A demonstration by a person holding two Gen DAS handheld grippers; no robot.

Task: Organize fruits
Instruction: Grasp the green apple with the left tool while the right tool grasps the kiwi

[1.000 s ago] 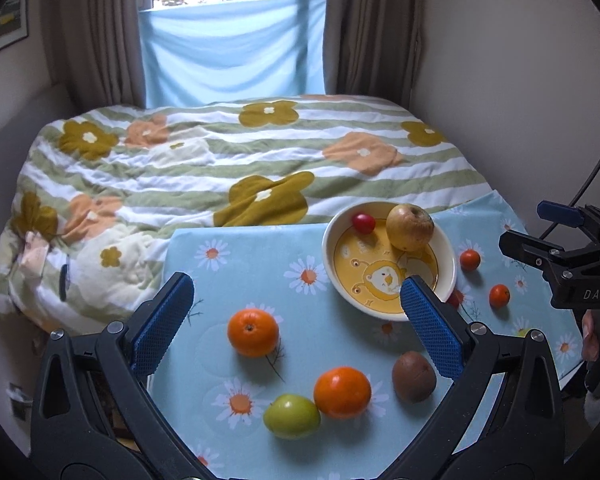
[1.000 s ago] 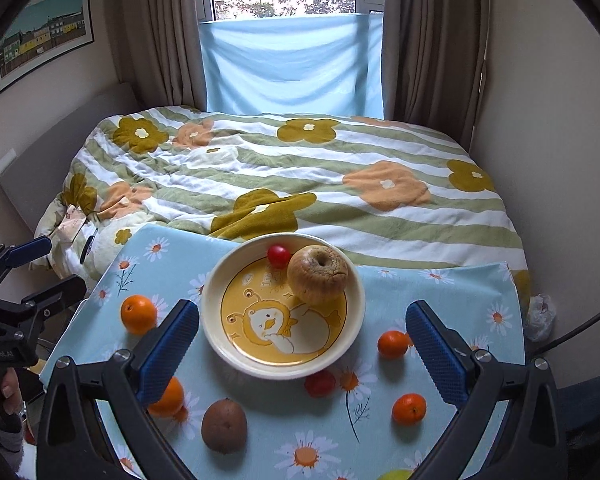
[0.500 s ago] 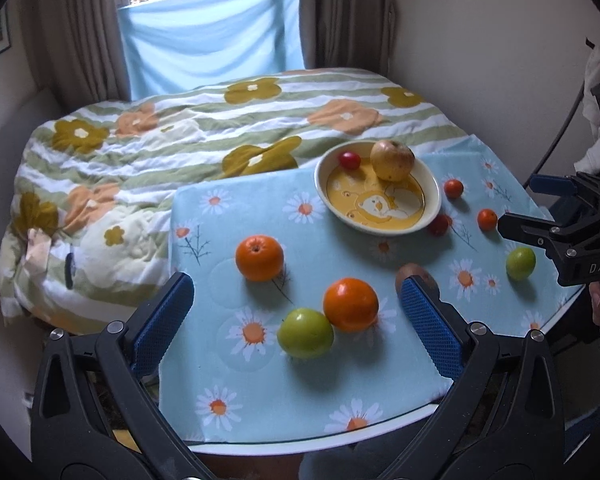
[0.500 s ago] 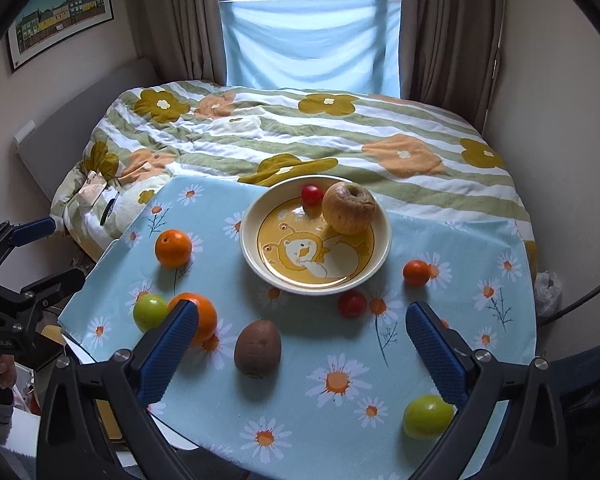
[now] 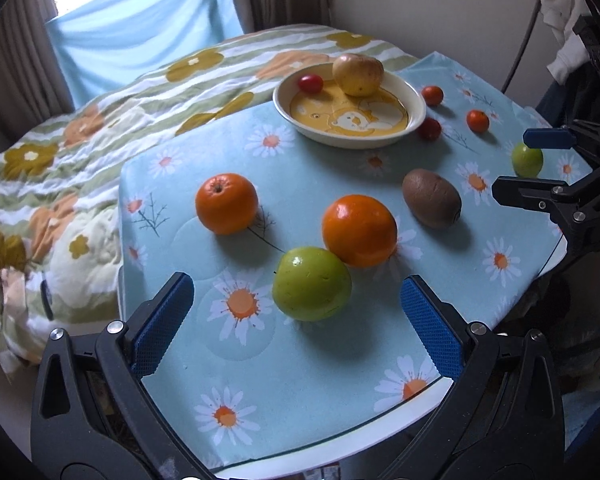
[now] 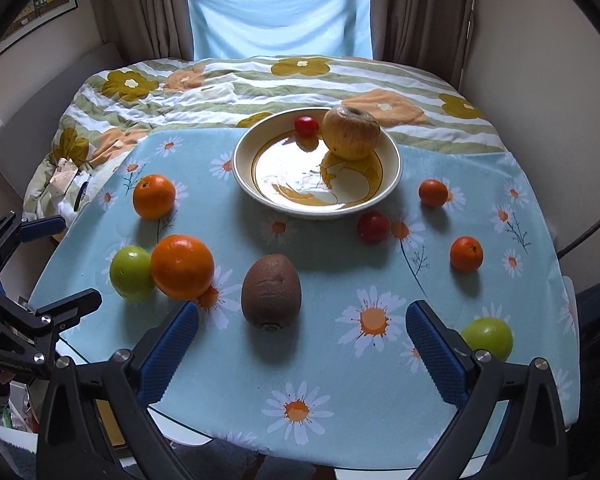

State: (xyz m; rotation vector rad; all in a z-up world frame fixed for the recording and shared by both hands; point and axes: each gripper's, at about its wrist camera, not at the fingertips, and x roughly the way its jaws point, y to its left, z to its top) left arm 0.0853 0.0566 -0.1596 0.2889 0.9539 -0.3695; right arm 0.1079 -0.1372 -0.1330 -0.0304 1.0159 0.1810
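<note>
A cream bowl with a bear picture holds a yellow apple and a red cherry tomato. Loose on the daisy cloth lie two oranges, a green apple, a brown kiwi, a red tomato, two small tangerines and a second green apple. My left gripper is open, just short of the near green apple. My right gripper is open, with the kiwi just ahead of its fingers.
The table has a blue daisy cloth and a glass front edge. Behind it stands a bed with a striped flower quilt. Curtains and a blue sheet hang at the window. A wall is at the right.
Both grippers have come down and closer to the table's near side. The fruits now look larger; none of them has moved.
</note>
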